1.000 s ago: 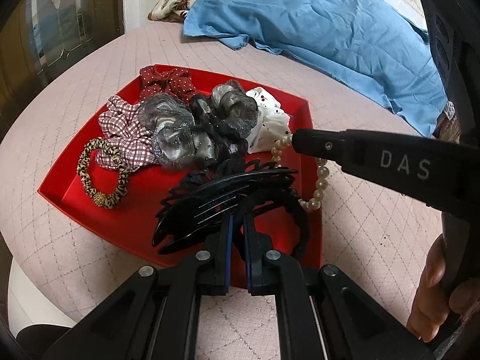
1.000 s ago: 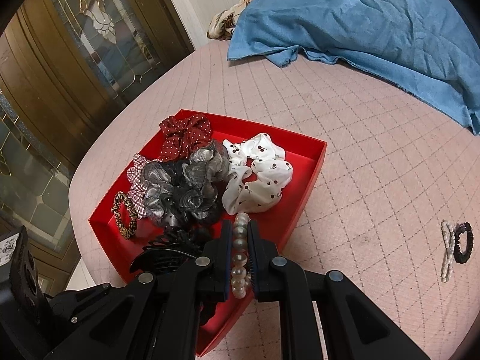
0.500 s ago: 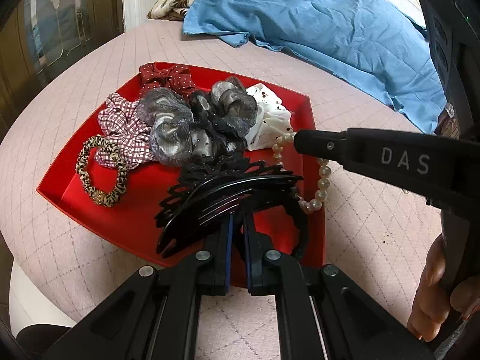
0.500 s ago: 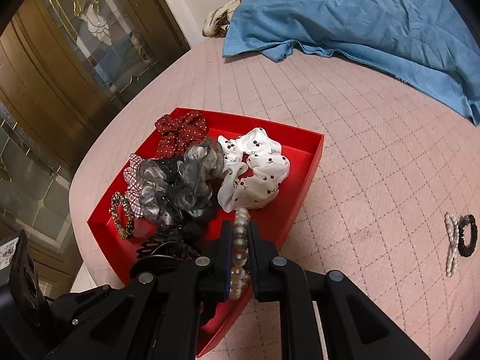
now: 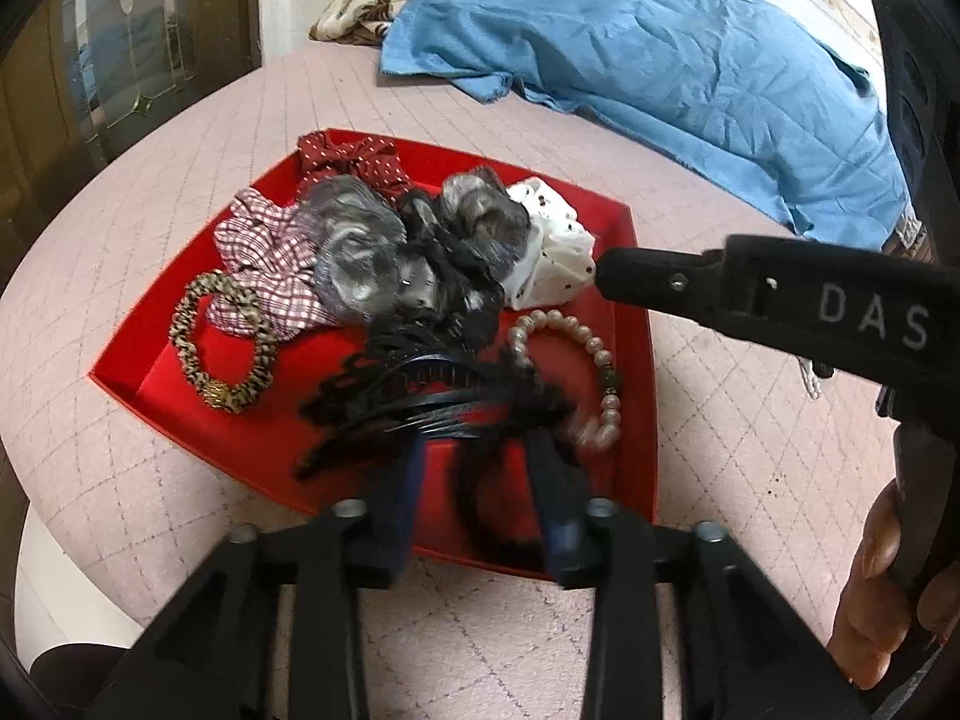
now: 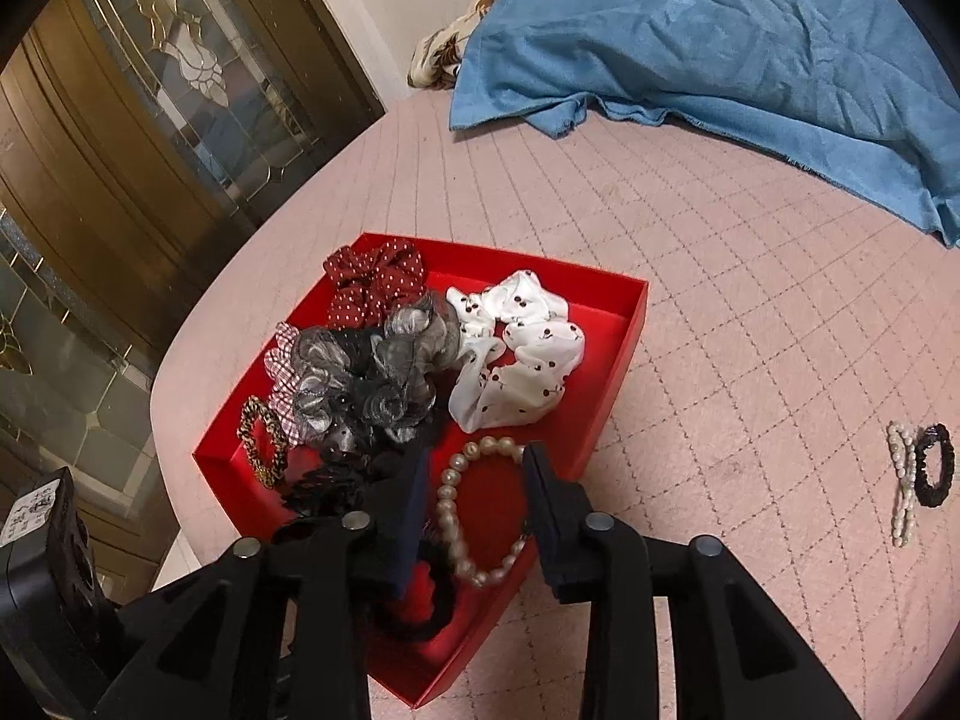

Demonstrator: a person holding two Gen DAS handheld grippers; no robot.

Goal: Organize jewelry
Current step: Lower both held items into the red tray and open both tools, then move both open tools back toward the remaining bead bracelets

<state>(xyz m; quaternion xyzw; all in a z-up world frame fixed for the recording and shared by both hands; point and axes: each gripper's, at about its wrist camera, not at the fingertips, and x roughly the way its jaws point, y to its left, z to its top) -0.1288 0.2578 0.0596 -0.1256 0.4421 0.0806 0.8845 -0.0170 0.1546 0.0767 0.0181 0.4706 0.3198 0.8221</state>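
Note:
A red tray (image 5: 162, 372) on the pink quilted table holds several scrunchies, a leopard hair tie (image 5: 222, 354), a black claw clip (image 5: 420, 402) and a pearl bracelet (image 5: 609, 402). My left gripper (image 5: 480, 480) hovers at the tray's near edge with its jaws opening; the claw clip lies just ahead of the blurred fingers, free of the pads. My right gripper (image 6: 477, 474) is over the tray's near right corner, jaws opening too. The pearl bracelet (image 6: 447, 510) rests on the tray (image 6: 621, 354) floor between its fingers, untouched by either pad.
A pearl hair clip (image 6: 900, 480) and a small black hair tie (image 6: 936, 468) lie on the table to the tray's right. A blue cloth (image 6: 750, 48) covers the far side. A glazed wooden door (image 6: 120, 138) stands left. A hand (image 5: 882, 588) grips the right tool.
Both grippers have gone from shut to open. The claw clip left the left gripper's pads and the pearl bracelet dropped from the right gripper's pads onto the tray floor.

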